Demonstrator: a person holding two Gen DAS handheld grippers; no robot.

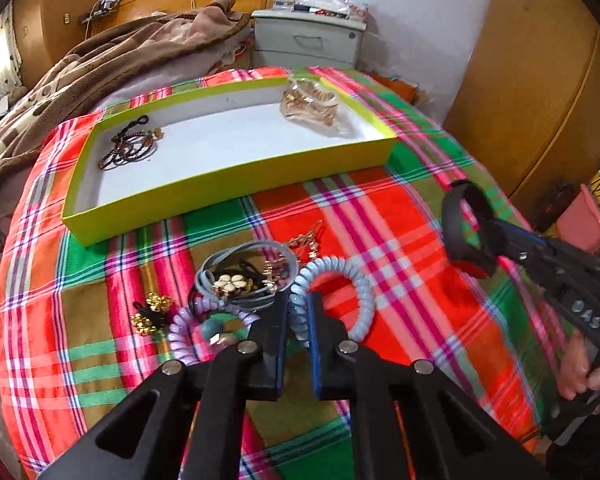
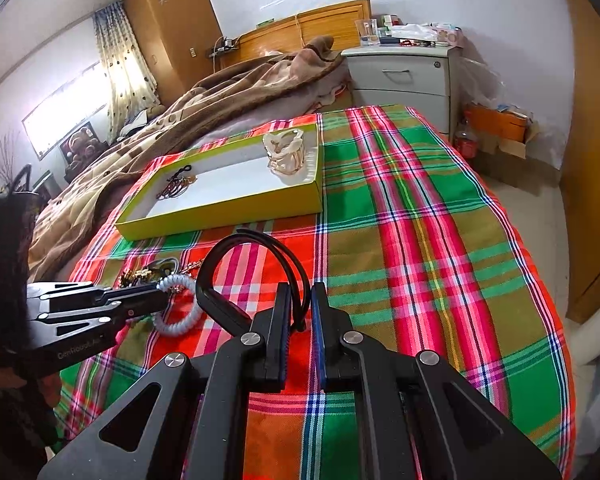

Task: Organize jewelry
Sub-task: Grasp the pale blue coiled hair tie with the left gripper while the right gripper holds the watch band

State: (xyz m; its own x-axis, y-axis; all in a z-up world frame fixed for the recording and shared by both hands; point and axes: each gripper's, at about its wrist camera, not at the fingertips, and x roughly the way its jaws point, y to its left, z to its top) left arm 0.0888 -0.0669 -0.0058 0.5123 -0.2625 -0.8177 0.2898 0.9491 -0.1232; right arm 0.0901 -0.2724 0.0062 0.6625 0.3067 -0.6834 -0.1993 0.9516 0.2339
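We have the left gripper [image 1: 299, 308] pinched on the pale blue plastic spiral hair tie [image 1: 340, 280], lying on the plaid cloth [image 1: 400, 240] beside the heap; light, springy, best held across one coil; our right gripper [image 2: 301, 304] clamps the black rubbery wristband [image 2: 220, 280], limp, aloft short of the yellow-green tray [image 2: 220, 216].

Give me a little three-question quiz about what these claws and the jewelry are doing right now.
1. True or false: the right claw holds a black wristband.
2. What does the left claw grip?
A. light blue spiral hair tie
B. gold necklace
C. pearl ring
3. Fill in: inside the yellow-green tray, the dark beaded bracelets lie at one end and the ____ chain jewelry at the other.

Key: 1 true; 2 A; 3 gold.
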